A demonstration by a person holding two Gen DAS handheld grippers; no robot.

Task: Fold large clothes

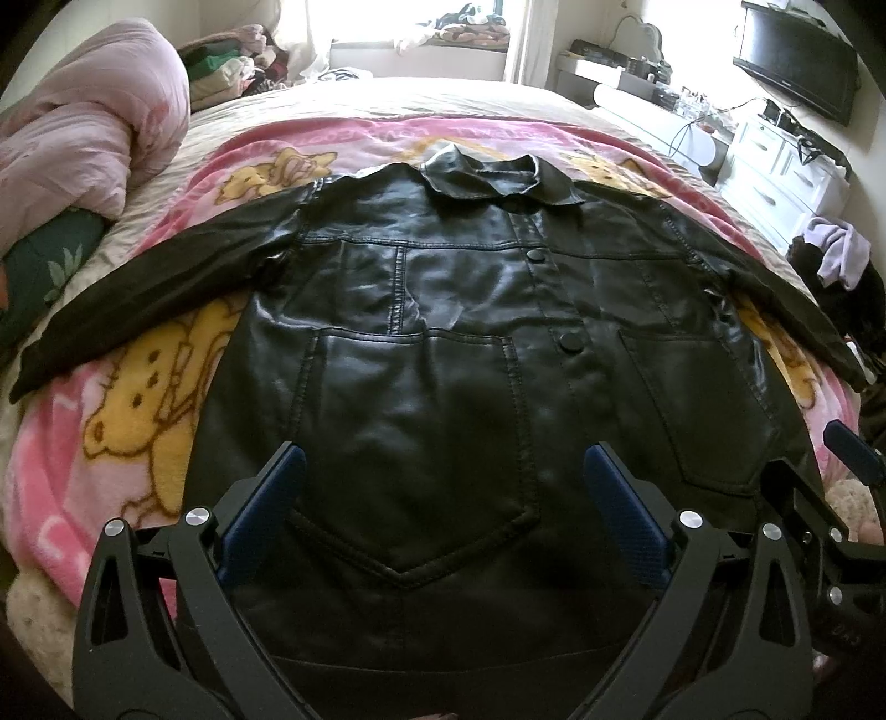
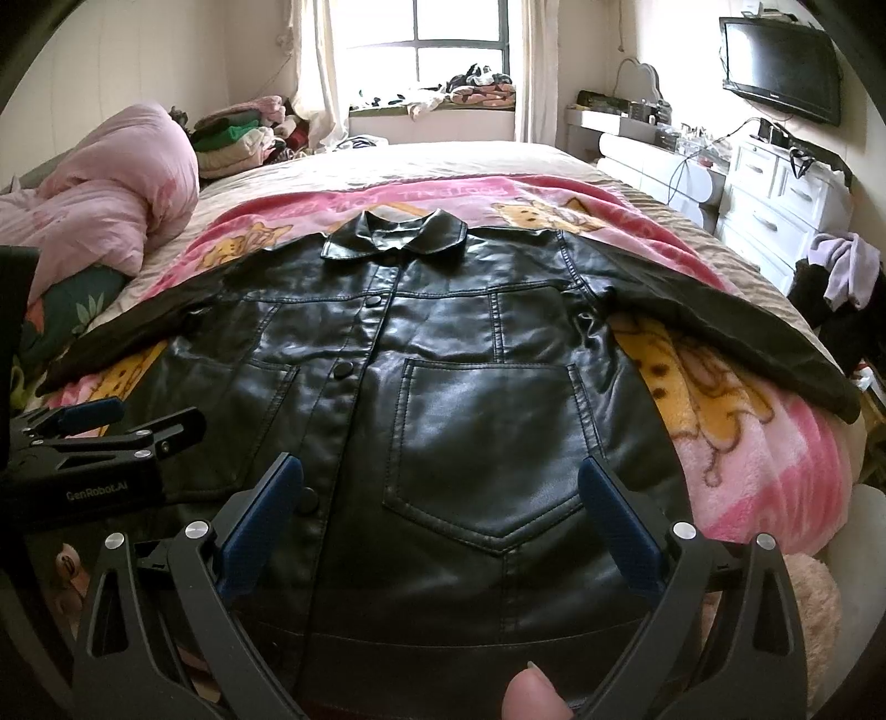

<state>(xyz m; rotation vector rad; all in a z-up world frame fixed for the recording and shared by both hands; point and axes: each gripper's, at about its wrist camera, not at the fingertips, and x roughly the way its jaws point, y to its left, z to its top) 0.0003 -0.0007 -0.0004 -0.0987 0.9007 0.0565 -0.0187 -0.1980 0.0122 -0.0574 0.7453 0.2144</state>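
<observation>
A: Where is the jacket (image 1: 443, 354)?

B: Spread flat, front up, on the pink cartoon blanket (image 1: 138, 387) covering the bed (image 2: 443, 160). Its collar (image 2: 396, 235) points toward the window (image 2: 421, 50), both sleeves stretch outward, and the snaps down the front look fastened, though the glare makes that hard to confirm.

A: The claws?

B: The left claw (image 1: 443, 520) hangs above the jacket's lower hem, over one patch pocket (image 1: 415, 443), fingers spread wide and gripping nothing. The right claw (image 2: 440, 526) sits likewise over the other patch pocket (image 2: 493, 448), fingers also wide apart and empty.

A: Any containers?

B: Only those pockets; they lie flat, and I cannot tell if anything is inside.

A: What does one view give that the other lacks?

B: The right wrist view shows the window panes, the left claw (image 2: 94, 426) from the side beside the jacket's hem, and a fingertip (image 2: 531, 695) at the bottom edge. The left wrist view catches the right claw (image 1: 853, 454) only partly, at the frame's edge. Both show the pink quilt (image 1: 88, 116) bunched beyond one sleeve, the clothes pile (image 2: 232, 135) past it, and the white drawers (image 2: 775, 205) and television (image 2: 781, 69) beyond the other sleeve.
</observation>
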